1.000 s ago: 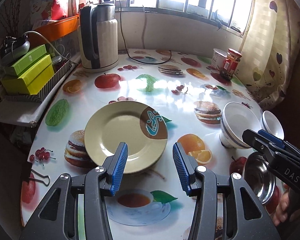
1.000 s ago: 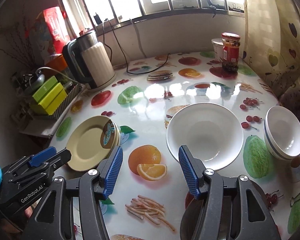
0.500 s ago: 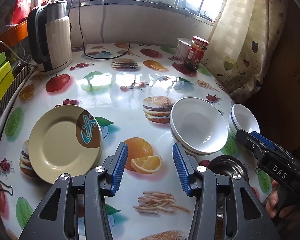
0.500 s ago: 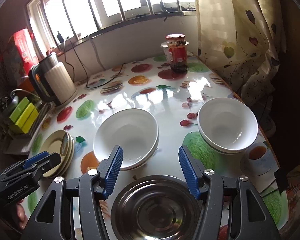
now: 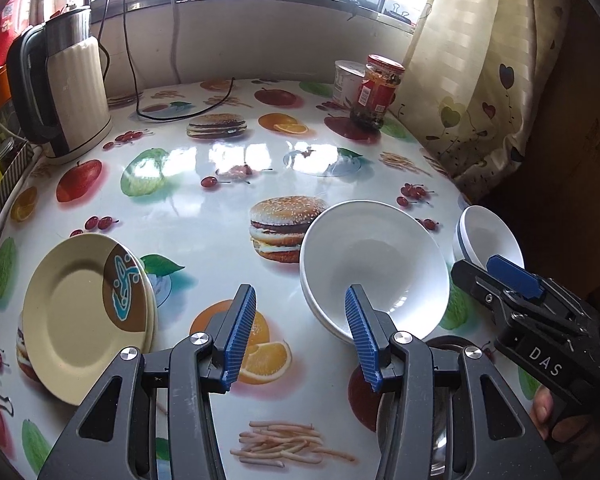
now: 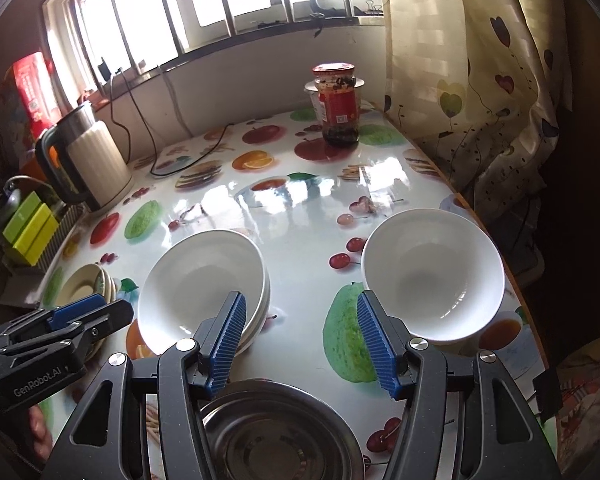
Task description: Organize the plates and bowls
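Note:
A stack of yellow plates [image 5: 76,316] with a brown patch lies at the table's left; it also shows in the right wrist view [image 6: 88,286]. A stack of large white bowls [image 5: 374,266] [image 6: 202,284] sits mid-table. A smaller white bowl [image 6: 434,276] [image 5: 486,240] stands near the right edge. A steel bowl [image 6: 276,436] [image 5: 440,420] lies near the front edge. My left gripper [image 5: 300,336] is open and empty, between the plates and the large bowls. My right gripper [image 6: 302,344] is open and empty above the steel bowl.
An electric kettle [image 5: 60,92] with its cord stands at the back left. A red-lidded jar [image 5: 376,92] and a white tub [image 5: 348,80] stand at the back right. Yellow-green boxes [image 6: 28,232] sit in a rack off the left. A curtain [image 6: 480,80] hangs along the right edge.
Both grippers have swung to the right. The left view moved from the yellow plates toward the large bowls; the right view moved from the large bowls to over the steel bowl. Both stayed open.

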The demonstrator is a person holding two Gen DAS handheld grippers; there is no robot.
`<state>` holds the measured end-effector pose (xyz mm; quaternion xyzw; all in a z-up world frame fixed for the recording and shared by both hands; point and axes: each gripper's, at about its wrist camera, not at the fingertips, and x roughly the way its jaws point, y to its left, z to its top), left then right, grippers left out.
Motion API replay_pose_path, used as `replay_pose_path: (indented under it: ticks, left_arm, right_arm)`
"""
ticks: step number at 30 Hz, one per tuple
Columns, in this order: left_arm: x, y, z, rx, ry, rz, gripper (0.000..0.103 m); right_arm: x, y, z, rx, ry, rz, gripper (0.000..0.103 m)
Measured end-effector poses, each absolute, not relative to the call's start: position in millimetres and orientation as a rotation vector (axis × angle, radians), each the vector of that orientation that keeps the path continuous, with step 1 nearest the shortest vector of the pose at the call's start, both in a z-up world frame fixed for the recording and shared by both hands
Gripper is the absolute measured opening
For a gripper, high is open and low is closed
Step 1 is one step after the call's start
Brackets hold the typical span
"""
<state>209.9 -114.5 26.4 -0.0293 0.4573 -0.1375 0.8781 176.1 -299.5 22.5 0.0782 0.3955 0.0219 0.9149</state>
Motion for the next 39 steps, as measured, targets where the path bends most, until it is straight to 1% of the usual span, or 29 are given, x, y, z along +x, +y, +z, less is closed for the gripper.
replay_pose_path:
  ticks: [6, 10, 15, 17, 20, 22, 24, 26, 27, 28, 33, 39]
  left_arm:
    - [218.7, -117.8, 16.3, -0.08, 0.979, -0.289, 0.048]
    - [224.6, -119.1, 14.2, -0.099, 0.98, -0.302, 0.048]
    - [229.7, -119.3, 12.0, -0.105, 0.981, -0.3, 0.048]
    - [230.8, -118.2, 10.9, -0.111, 0.983, -0.303, 0.048]
    - [232.3, -117.2, 9.2, -0.117, 0.991, -0.3, 0.035]
    - [232.8, -117.3, 9.3, -0.111, 0.987, -0.298, 0.033]
    - [233.8, -117.4, 7.6, -0.111, 0.995, -0.302, 0.026]
    - [233.9, -117.4, 5.9, -0.113, 1.0, -0.303, 0.023]
    - [233.6, -117.6, 5.3, -0.111, 1.001, -0.304, 0.021]
    - [233.4, -117.3, 5.2, -0.114, 1.0, -0.305, 0.021]
    - [233.7, -117.7, 5.2, -0.113, 1.0, -0.308, 0.019]
    - [232.9, -120.2, 5.8, -0.105, 0.995, -0.314, 0.015]
  right_arm:
    - [190.4, -295.0, 12.6, 0.136, 0.839, 0.084, 0.057]
    - [198.1, -292.4, 6.9, 0.134, 0.855, 0.105, 0.047]
    - [206.4, -287.9, 1.8, 0.131, 0.872, 0.122, 0.041]
    - [208.2, -286.7, 1.3, 0.134, 0.871, 0.122, 0.04]
    - [211.4, -284.2, -0.5, 0.13, 0.875, 0.125, 0.039]
    - [212.7, -282.7, -1.2, 0.124, 0.877, 0.124, 0.036]
    - [213.2, -282.0, -1.1, 0.122, 0.876, 0.123, 0.033]
    - [214.5, -281.5, -1.7, 0.122, 0.877, 0.124, 0.031]
    - [214.6, -281.5, -1.8, 0.122, 0.877, 0.124, 0.029]
    - [215.0, -281.1, -2.1, 0.122, 0.878, 0.126, 0.024]
    - [215.3, -277.2, -1.6, 0.115, 0.878, 0.14, 0.016]
    - [214.3, -276.2, -1.1, 0.11, 0.873, 0.144, 0.013]
